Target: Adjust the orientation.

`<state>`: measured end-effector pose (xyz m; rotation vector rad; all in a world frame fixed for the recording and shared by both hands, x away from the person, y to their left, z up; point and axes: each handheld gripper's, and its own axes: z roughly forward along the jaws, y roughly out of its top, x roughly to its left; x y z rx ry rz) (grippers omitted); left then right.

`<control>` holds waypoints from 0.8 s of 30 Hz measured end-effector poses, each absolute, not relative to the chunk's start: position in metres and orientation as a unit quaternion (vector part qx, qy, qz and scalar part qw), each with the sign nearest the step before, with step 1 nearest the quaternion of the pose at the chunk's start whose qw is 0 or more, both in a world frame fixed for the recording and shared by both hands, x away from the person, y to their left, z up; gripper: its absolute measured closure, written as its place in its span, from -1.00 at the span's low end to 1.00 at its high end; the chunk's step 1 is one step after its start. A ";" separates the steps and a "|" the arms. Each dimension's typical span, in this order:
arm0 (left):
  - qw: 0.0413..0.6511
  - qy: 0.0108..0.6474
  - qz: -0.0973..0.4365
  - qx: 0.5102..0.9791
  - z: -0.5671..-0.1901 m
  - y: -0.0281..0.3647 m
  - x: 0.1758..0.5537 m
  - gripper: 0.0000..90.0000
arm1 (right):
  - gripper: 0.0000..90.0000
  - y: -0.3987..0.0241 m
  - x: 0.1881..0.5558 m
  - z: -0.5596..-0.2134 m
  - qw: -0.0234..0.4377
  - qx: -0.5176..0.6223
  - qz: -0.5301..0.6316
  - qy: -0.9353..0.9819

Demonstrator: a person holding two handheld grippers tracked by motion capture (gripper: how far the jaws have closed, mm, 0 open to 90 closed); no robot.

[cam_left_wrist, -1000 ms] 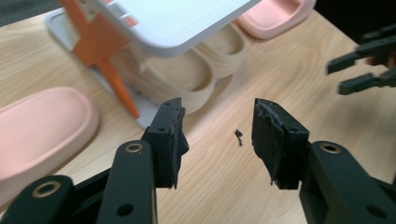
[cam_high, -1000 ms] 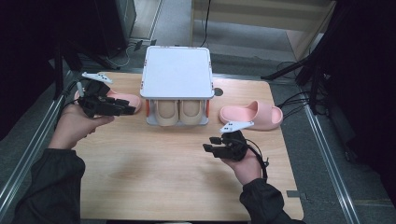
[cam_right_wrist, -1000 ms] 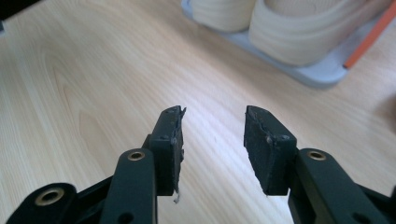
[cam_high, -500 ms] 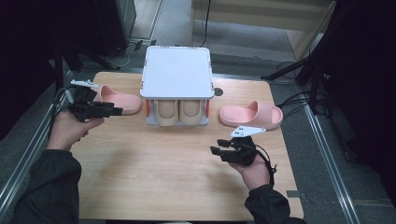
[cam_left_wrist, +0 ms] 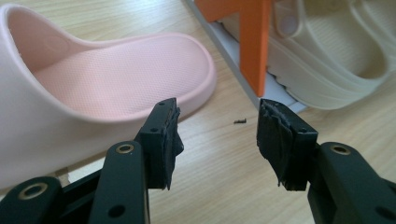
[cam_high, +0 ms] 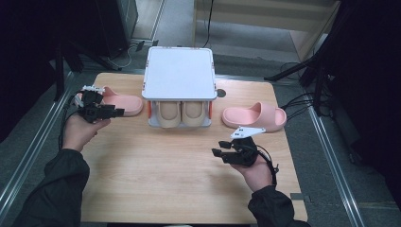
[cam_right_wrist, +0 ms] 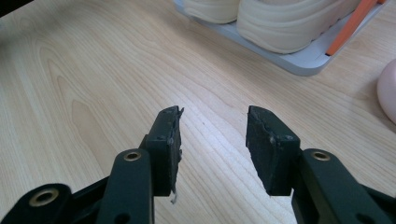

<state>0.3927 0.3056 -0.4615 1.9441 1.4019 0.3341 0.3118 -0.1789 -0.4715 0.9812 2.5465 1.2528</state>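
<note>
the left gripper (cam_high: 106, 112) sits low beside the soft pink rubber slipper (cam_high: 124, 103) at the table's left; its jaws, just narrowing slightly, stand spread and empty. the right gripper (cam_high: 222, 151) hovers spread, empty.

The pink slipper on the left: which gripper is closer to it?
Left. The left gripper is right beside the left pink slipper, jaws open. The right gripper is far off, across the table.
</note>
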 end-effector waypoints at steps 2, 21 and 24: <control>0.345 0.533 0.136 0.760 -0.460 0.305 0.399 0.10 | 0.24 -0.179 0.311 -0.473 0.066 0.326 0.415 0.847; 0.314 0.610 0.131 0.715 -0.480 0.322 0.458 0.33 | 0.24 -0.174 0.304 -0.475 0.064 0.317 0.418 0.849; 0.301 0.614 0.133 0.717 -0.485 0.324 0.460 0.34 | 0.23 -0.178 0.303 -0.475 0.064 0.322 0.419 0.847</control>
